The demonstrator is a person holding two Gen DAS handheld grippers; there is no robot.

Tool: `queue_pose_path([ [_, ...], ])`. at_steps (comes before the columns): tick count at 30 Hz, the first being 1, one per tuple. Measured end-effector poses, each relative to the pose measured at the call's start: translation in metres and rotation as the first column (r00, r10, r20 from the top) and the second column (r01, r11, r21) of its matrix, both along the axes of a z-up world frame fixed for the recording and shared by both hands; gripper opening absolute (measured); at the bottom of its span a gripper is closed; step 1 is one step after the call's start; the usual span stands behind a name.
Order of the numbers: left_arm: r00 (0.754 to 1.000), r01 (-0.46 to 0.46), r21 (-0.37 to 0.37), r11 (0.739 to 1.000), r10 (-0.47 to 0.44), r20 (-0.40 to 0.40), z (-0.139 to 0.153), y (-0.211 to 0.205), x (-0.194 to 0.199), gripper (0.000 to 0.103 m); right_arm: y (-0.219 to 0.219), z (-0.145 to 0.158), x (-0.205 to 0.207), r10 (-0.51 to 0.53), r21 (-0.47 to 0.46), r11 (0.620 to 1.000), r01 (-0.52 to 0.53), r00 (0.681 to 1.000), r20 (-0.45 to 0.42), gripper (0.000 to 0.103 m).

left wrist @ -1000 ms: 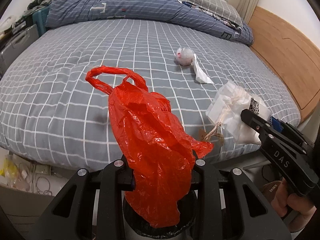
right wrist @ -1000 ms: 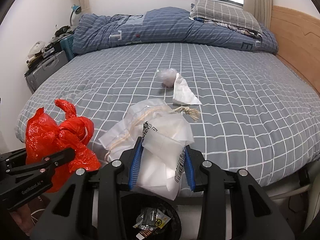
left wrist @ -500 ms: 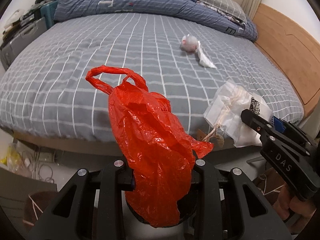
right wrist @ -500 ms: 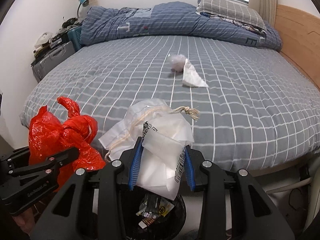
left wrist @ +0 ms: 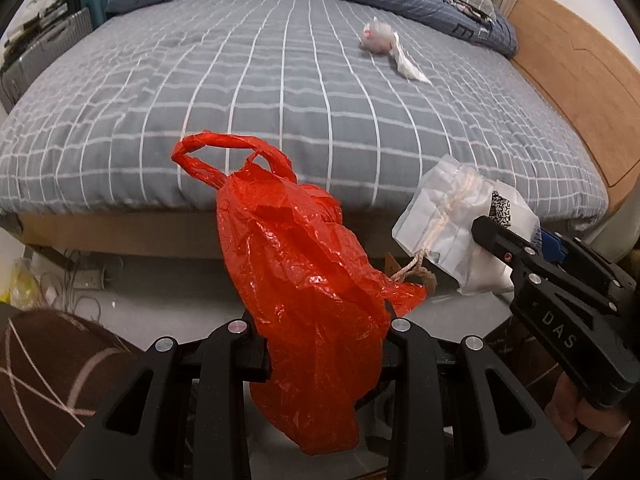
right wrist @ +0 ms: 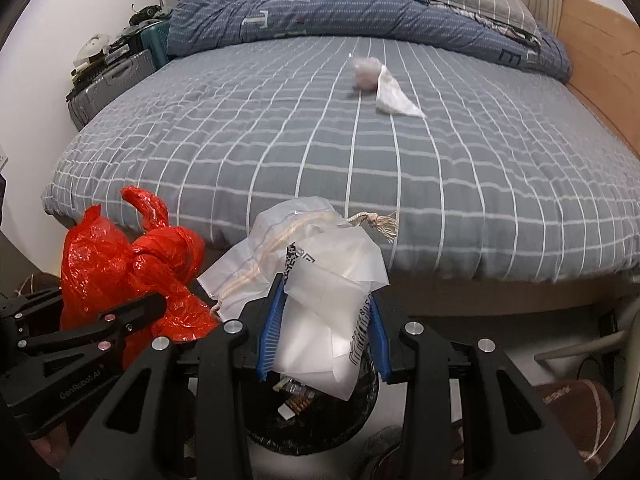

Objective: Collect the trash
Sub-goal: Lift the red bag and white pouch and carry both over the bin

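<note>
Right wrist view shows your right gripper [right wrist: 322,320] with its blue-padded fingers [right wrist: 269,330] clamped on a crumpled white plastic bag [right wrist: 320,288], a frayed cord trailing from it. Directly under those fingers, low in the frame, sits a dark round trash bin [right wrist: 316,420] with scraps already inside; the white bag hangs down toward its mouth, so the drop lies straight below your right hand. Left wrist view shows your left gripper [left wrist: 326,356] with its fingers closed on a red plastic bag [left wrist: 304,280], which stands up between them with its handle loops at the top and its lower end hanging past the fingers. In the right wrist view that red bag appears to the left of the bin, beside it, not over it, so your right hand looks nearer the opening. Farther off, on the grey checked bed [right wrist: 240,140], a small pale wad [right wrist: 365,72] and a white tissue [right wrist: 394,98] touching it remain to be collected, well apart from both hands
</note>
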State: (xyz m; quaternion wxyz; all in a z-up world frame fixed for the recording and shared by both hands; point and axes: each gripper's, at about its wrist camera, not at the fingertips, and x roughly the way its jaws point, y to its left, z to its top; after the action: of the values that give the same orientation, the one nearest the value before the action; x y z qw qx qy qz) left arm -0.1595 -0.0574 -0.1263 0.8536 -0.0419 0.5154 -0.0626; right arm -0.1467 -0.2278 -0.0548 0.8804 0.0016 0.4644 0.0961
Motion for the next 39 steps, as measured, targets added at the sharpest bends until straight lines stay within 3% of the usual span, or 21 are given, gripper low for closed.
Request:
queue_pose_path([
  [11, 0.998, 0.000, -0.025, 1.000, -0.002, -0.060, -0.021, -0.005, -0.015, 0.030, -0.017, -0.020, -0.020, -0.057, -0.013, 0.998, 0.056, 0.995, -0.077, 0.036],
  [22, 0.990, 0.081, 0.049, 0.996, -0.075, -0.119, -0.076, -0.036, 0.006, 0.030, -0.041, -0.068, -0.011, -0.077, -0.083, 0.994, 0.065, 0.986, -0.149, 0.036],
  [34, 0.979, 0.094, 0.035, 0.995, -0.086, -0.188, -0.113, -0.048, 0.026, 0.031, -0.056, -0.099, 0.004, -0.098, -0.084, 0.993, 0.081, 0.970, -0.222, 0.036],
  [39, 0.979, 0.089, 0.056, 0.994, -0.077, -0.189, -0.121, -0.047, 0.028, 0.038, -0.055, -0.103, 0.008, -0.098, -0.082, 0.993, 0.081, 0.969, -0.228, 0.036],
])
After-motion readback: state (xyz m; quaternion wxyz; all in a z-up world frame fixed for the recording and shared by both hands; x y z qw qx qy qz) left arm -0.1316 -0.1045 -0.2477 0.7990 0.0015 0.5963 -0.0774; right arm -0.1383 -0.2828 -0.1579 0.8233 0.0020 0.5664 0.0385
